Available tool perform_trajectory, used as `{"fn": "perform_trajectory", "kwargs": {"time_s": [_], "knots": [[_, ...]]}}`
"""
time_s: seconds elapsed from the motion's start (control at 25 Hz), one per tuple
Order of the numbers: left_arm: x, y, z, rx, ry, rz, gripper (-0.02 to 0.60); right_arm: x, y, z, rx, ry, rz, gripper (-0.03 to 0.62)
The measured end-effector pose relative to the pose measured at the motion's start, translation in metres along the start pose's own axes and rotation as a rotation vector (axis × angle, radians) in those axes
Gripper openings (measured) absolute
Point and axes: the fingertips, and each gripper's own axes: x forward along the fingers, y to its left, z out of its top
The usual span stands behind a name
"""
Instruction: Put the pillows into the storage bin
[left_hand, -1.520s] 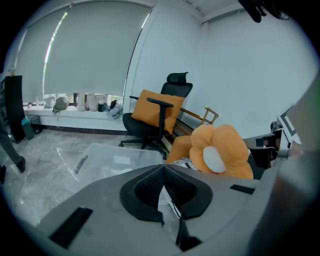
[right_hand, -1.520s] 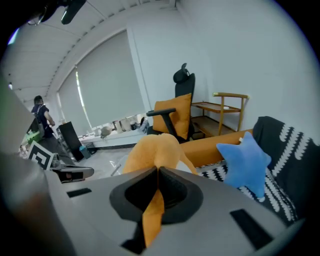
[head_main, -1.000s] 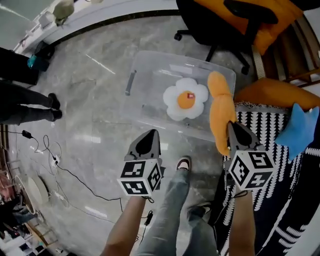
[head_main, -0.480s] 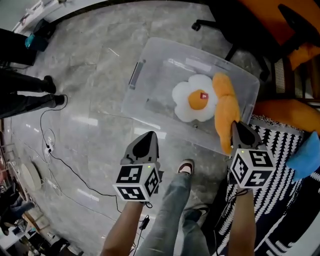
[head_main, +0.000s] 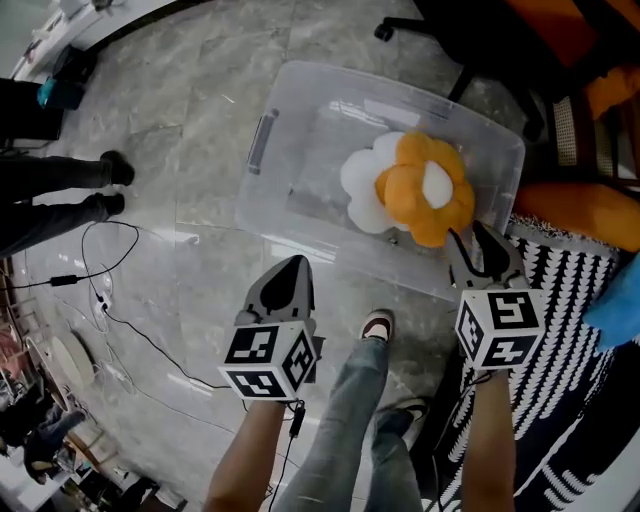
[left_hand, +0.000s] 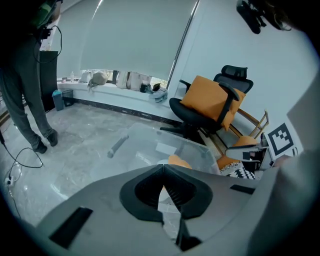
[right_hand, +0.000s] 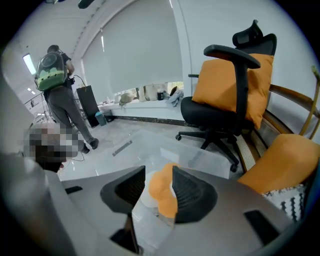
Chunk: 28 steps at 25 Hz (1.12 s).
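Your right tool hangs jaws apart, empty, at the near wall of the clear plastic storage bin; your left tool is closed, empty. Inside the bin, an orange flower-shaped pillow, white-centred, lies atop a white flower-shaped pillow.

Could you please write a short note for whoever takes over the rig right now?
Claws: the left claw is shut and empty, over the floor short of the bin. The right claw is open and empty, at the bin's near rim by the orange pillow.
Done: the white pillow is in the bin, with the orange pillow partly on top.
Left: probably the blue pillow at the right edge, outside the bin; the orange cushion nearby may count too.
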Motion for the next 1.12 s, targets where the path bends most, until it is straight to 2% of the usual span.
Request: {"fn": "perform_trajectory", "kwargs": {"time_s": [0.4,0.64,0.84,1.12], "knots": [[0.011,-0.031,0.004,0.036,0.012,-0.044,0.011,-0.025,-0.032,-0.024,0.052,0.023,-0.044,0.176],[0.017,-0.07,0.009,0.077,0.026,-0.096,0.011,-0.059,-0.062,-0.032,0.097,0.011,-0.097,0.176],[0.007,-0.13,0.017,0.13,0.051,-0.163,0.011,-0.116,-0.095,-0.041,0.154,0.006,-0.153,0.176],[0.018,-0.251,0.036,0.264,0.054,-0.319,0.011,-0.213,-0.188,-0.082,0.296,-0.02,-0.336,0.176]]}}
